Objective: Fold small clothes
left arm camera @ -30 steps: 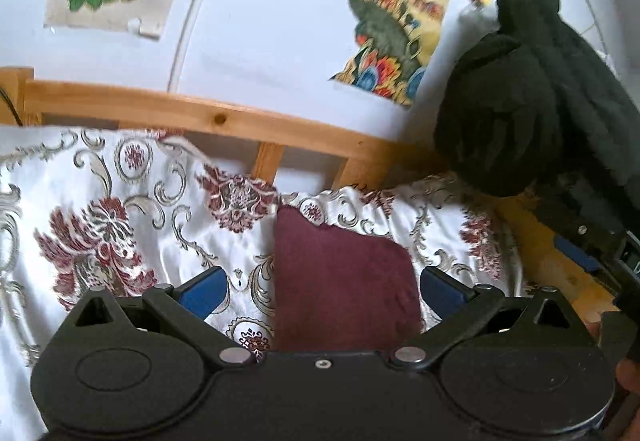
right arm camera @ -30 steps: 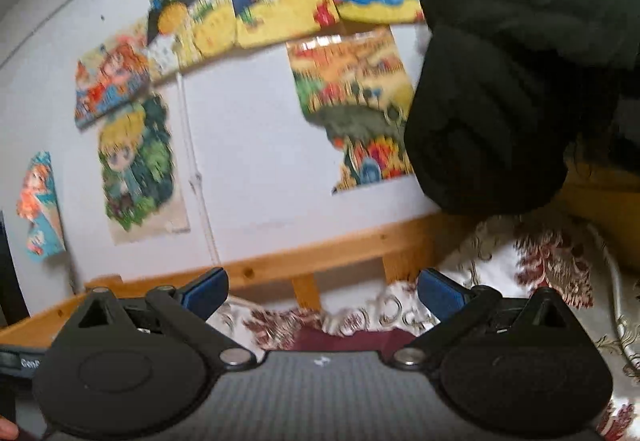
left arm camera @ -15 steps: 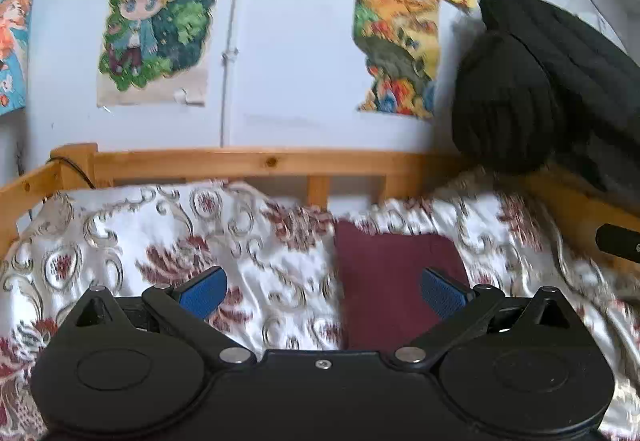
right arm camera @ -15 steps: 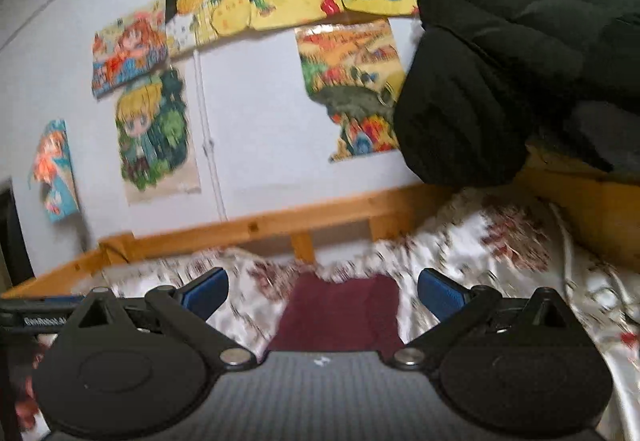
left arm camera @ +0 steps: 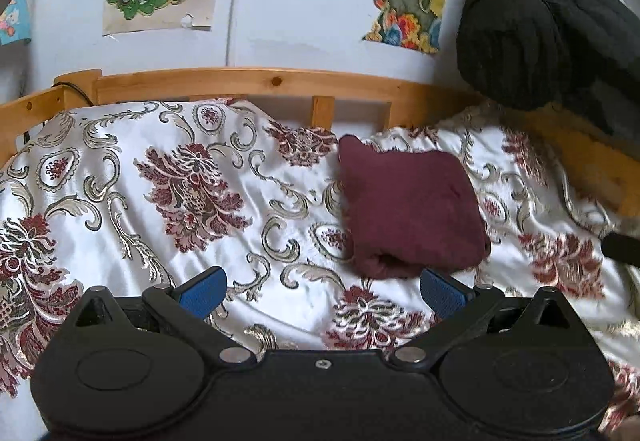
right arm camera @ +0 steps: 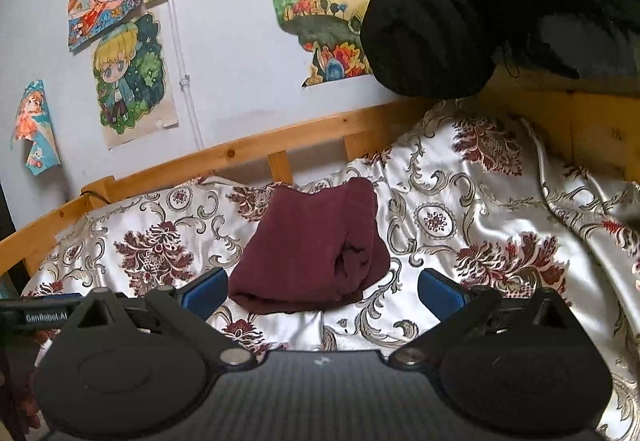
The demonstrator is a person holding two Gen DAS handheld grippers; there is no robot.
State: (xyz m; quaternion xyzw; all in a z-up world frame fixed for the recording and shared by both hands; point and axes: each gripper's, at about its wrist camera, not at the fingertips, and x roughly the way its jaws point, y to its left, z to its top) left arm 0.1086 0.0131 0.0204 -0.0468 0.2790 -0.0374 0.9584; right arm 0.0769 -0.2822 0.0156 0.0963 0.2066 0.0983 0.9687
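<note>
The maroon garment (left arm camera: 408,209) is seen folded into a compact bundle on the patterned bedspread (left arm camera: 160,201), near the wooden bed rail (left arm camera: 280,81). The left gripper (left arm camera: 322,291) is held wide open with nothing in it, and so is the right gripper (right arm camera: 320,289). The bundle's near edge is partly covered by a blue fingertip (left arm camera: 442,291). A black coat (right arm camera: 480,1) is cut off at the frame's edge, so its shape can't really be made out.

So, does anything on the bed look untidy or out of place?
Only a little. The folded maroon garment is uneven, with loose layers gaping at its near right corner. A black coat hangs over the wooden bed frame.
</note>
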